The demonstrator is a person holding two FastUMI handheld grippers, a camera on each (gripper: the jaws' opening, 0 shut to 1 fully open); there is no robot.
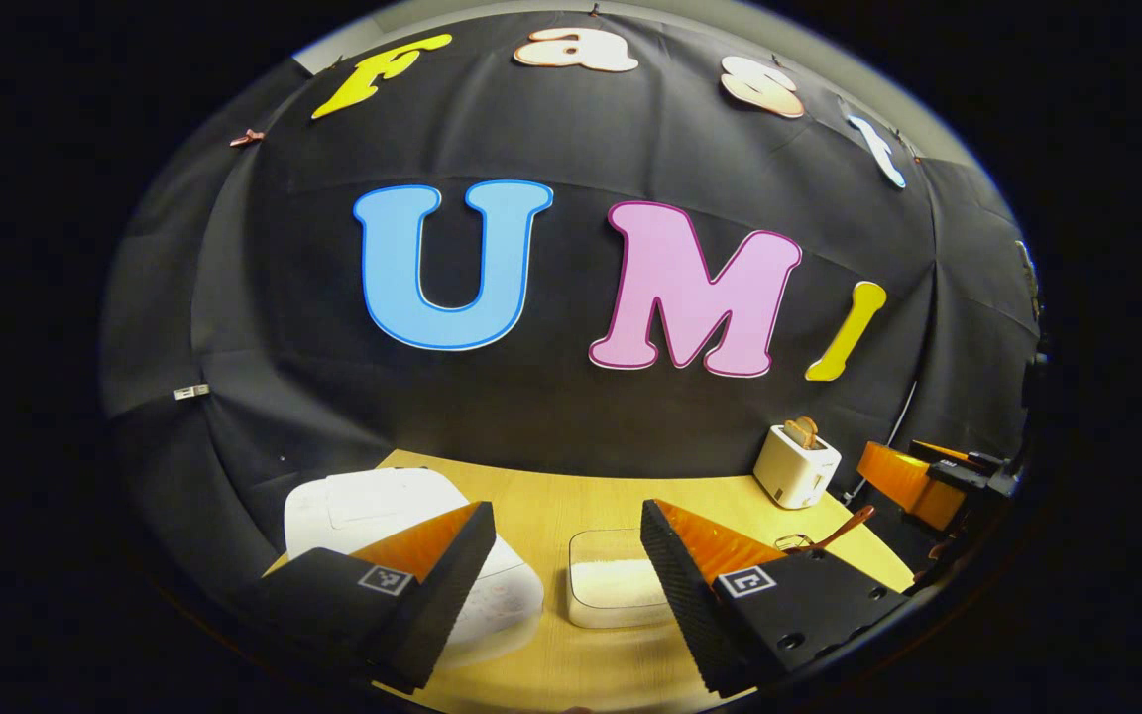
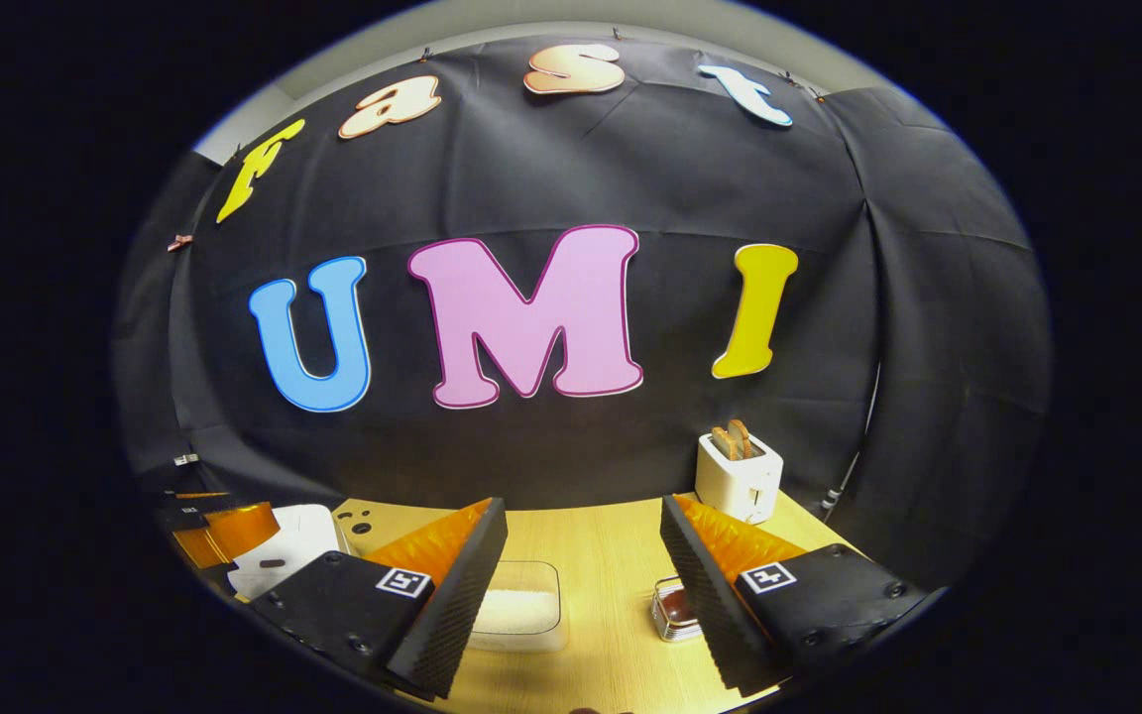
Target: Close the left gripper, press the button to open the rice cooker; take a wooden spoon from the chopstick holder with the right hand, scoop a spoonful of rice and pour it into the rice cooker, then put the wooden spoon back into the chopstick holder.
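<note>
Both grippers held wide apart above the wooden table, nothing between their fingers.

In the left gripper view the left gripper (image 1: 561, 585) stands spread wide over the table (image 1: 551, 496) — the white rice cooker (image 1: 373, 506) sits with its lid down at about eight o'clock, partly behind the left finger, and the clear box of rice (image 1: 611, 585) lies at six o'clock between the fingers. A wooden spoon (image 1: 844, 526) leans out of the chopstick holder (image 1: 794, 542) at four o'clock, the white toaster (image 1: 794, 466) behind it. In the right gripper view the right gripper (image 2: 581, 585) is just as wide — the rice box shows between its fingers, the chopstick holder beside the right finger, the cooker at eight o'clock with the other gripper's orange finger over it.
</note>
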